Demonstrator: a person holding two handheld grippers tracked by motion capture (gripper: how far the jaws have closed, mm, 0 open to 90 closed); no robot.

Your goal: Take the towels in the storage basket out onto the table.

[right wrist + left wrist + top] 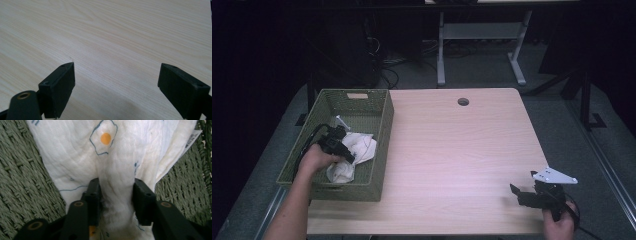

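Item: white printed cloth (pixel 82 157), lying in green woven basket (pixel 379 120), a fold bunched between and pinched by the jaws of the left gripper (pixel 116 195). Right gripper (pixel 116 85): jaws wide, empty, over bare tabletop (pixel 112 30). Step judged: pickup; next, a straight lift clear of the basket wall.

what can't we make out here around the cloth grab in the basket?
- High view: left gripper jaw tips, sunk into the white cloth.
- Left gripper view: print on the cloth's tag, too small and cut by the edge.
- Left gripper view: cloth's lower part, behind the jaws.
- High view: woven basket floor under the cloth.
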